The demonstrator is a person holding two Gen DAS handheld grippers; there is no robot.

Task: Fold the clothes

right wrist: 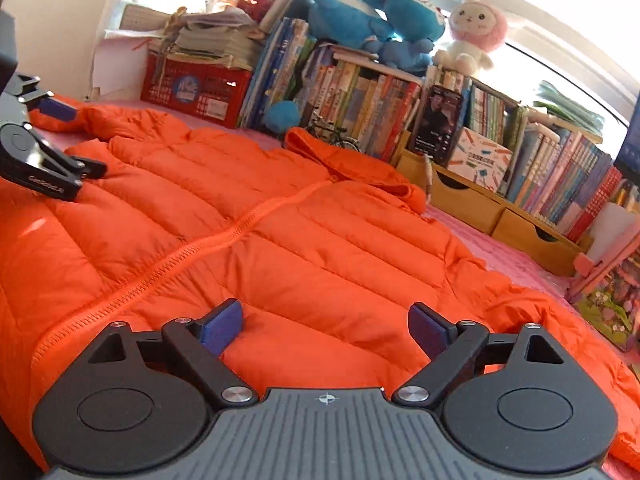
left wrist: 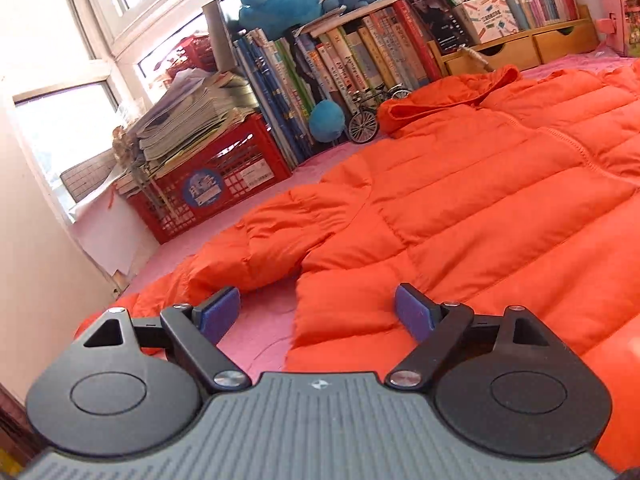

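Pink bedding (left wrist: 256,344) carries an orange puffer jacket (right wrist: 280,248) spread flat and zipped, its hood (right wrist: 340,156) toward the crowded bookshelf (right wrist: 380,104) — plush toys (right wrist: 360,20) sit on top. Left gripper (left wrist: 318,312) hangs over the hem near a sleeve (left wrist: 260,248), jaws wide apart, nothing between them. Right gripper (right wrist: 326,328) hovers above the jacket's lower front, likewise spread and empty.

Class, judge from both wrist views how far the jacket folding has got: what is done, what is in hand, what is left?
Done: the orange jacket lies flat, front up, zipped, on the pink cover. In hand: nothing; the left gripper and right gripper are open and empty over its hem. Left: all the folding; the sleeve lies spread out and the hood is unfolded.
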